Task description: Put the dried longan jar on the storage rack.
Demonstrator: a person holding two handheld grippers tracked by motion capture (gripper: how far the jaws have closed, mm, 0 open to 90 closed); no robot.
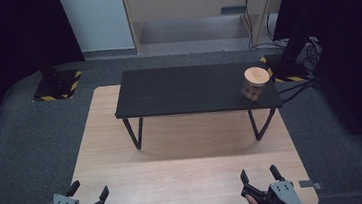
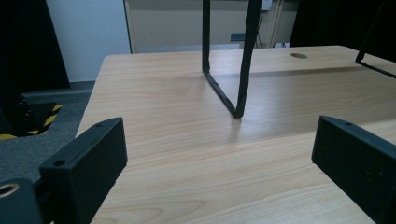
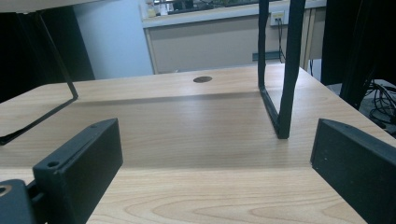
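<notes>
A clear jar with a round wooden lid (image 1: 256, 82) stands on the right end of a low black shelf (image 1: 188, 89), which rests on a light wooden table (image 1: 191, 181). My left gripper (image 1: 88, 191) sits at the table's near left edge, open, with nothing between its jaws. My right gripper (image 1: 260, 175) sits at the near right edge, also open and holding nothing. In the left gripper view the left gripper (image 2: 219, 154) faces the shelf's left leg (image 2: 233, 79). In the right gripper view the right gripper (image 3: 217, 154) faces the right leg (image 3: 282, 93).
The shelf stands on thin black metal legs (image 1: 135, 132), leaving bare tabletop beneath and in front of it. A round cable hole (image 3: 202, 79) lies in the table's far part. Grey carpet (image 1: 27, 147) surrounds the table; cables (image 1: 298, 85) trail at the right.
</notes>
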